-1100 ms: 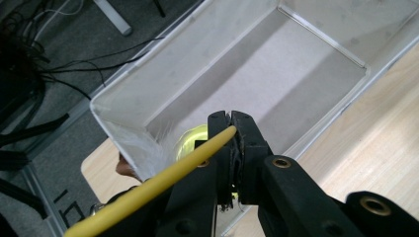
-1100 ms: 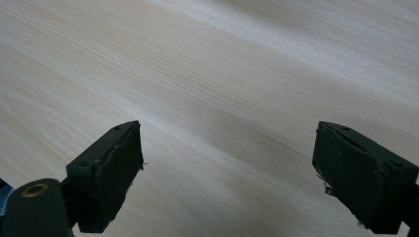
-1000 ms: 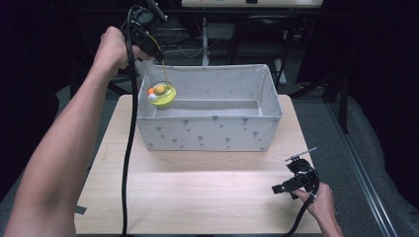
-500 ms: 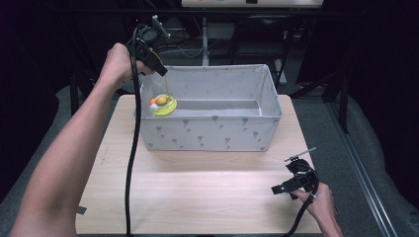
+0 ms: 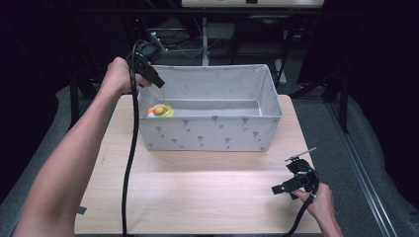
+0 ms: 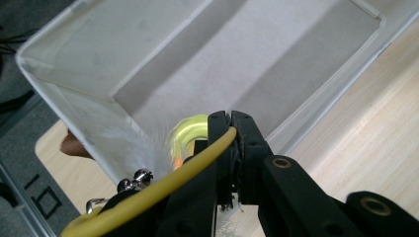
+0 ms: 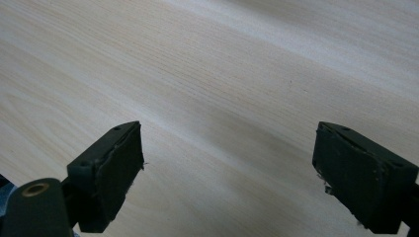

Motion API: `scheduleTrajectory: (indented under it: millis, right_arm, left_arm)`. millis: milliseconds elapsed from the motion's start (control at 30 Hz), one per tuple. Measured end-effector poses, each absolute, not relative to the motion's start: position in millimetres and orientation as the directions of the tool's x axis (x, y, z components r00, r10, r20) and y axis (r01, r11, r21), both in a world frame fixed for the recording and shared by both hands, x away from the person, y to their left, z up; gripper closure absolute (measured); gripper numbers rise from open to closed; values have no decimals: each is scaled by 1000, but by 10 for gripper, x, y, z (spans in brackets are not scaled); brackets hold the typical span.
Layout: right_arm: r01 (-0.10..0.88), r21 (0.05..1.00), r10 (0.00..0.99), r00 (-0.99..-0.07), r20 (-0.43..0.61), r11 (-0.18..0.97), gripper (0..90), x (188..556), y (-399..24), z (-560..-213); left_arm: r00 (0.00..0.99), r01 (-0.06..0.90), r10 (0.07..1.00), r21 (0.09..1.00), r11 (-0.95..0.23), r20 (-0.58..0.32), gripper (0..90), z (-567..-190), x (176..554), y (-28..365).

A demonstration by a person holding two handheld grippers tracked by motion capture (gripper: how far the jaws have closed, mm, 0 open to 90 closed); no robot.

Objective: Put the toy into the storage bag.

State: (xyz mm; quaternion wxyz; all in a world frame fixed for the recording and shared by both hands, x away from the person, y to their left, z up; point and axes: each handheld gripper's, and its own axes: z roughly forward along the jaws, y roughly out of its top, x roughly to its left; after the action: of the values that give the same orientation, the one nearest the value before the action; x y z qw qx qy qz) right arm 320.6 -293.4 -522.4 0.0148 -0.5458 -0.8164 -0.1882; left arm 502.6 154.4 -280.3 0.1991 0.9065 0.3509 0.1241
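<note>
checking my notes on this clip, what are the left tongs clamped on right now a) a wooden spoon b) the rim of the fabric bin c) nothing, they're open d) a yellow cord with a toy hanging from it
d: in the left gripper view the left tongs are pinched shut on the yellow cord, and in the high view the toy hangs inside the grey bin.

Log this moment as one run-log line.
left gripper: shut on yellow cord, toy hanging inside fabric bin | right gripper: open over table
</note>
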Motion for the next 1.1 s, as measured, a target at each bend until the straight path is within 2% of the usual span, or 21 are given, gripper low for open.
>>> scheduleTrajectory:
  millis: [667,1100]
  right_arm:
    - [898,289,885,-402,236,331,119,3207,-2943,-5228]
    - [898,289,884,-403,236,332,119,3209,-2935,-5236]
  left_arm:
    - [704,645,709,379,-664,43,877,-3311,5090,1680]
    - [690,685,724,300,-664,25,877,-3597,5102,1770]
